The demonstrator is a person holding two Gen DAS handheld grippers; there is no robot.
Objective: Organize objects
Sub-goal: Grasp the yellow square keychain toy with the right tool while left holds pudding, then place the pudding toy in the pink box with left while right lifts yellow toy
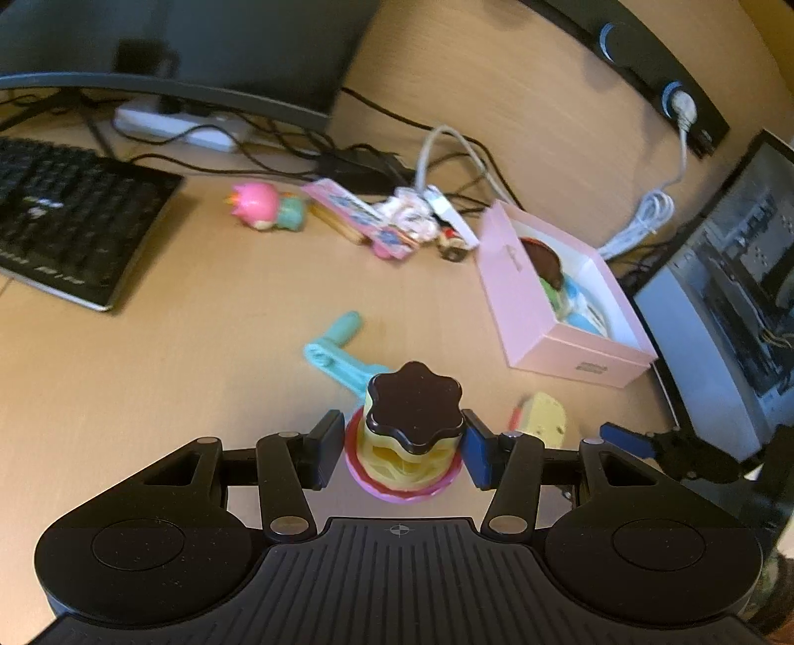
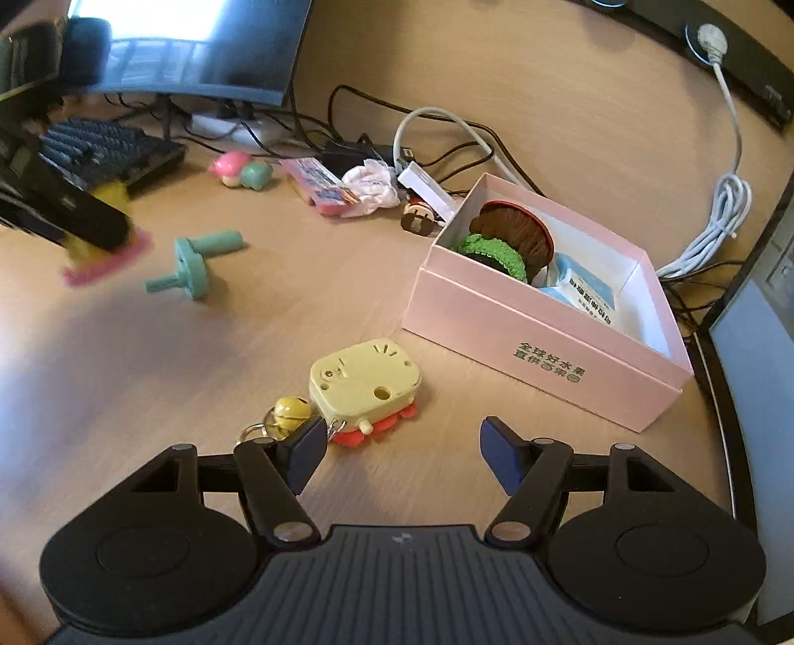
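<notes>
Our left gripper (image 1: 403,449) holds a toy cake (image 1: 408,436) between its fingers (image 1: 475,449): both pads press on its sides, under the dark brown scalloped top, with yellow tiers and a pink base below. From the right wrist view this same gripper appears blurred at the far left, with the yellow and pink toy in it.

Our right gripper (image 2: 403,454) has its fingers (image 2: 501,459) spread wide with nothing between them; only bare bench (image 2: 347,278) shows in the gap. Just ahead of its left finger lies a pale yellow toy (image 2: 364,384) with a red underside, a small gold bell (image 2: 290,409) and a ring attached beside it.

A pink box (image 2: 541,357) stands open on the bench to the right, already holding a brown and green knitted piece (image 2: 511,238) and a light blue packet (image 2: 590,290). A teal crank-shaped toy (image 2: 198,260) lies on the bench to the left of the box, well apart from it. Further back sit a pink and green figure (image 2: 240,168), a pink printed pack (image 2: 320,191) and crumpled wrapping (image 2: 372,191), near a keyboard (image 1: 64,218), tangled cables and a monitor (image 2: 198,44).
</notes>
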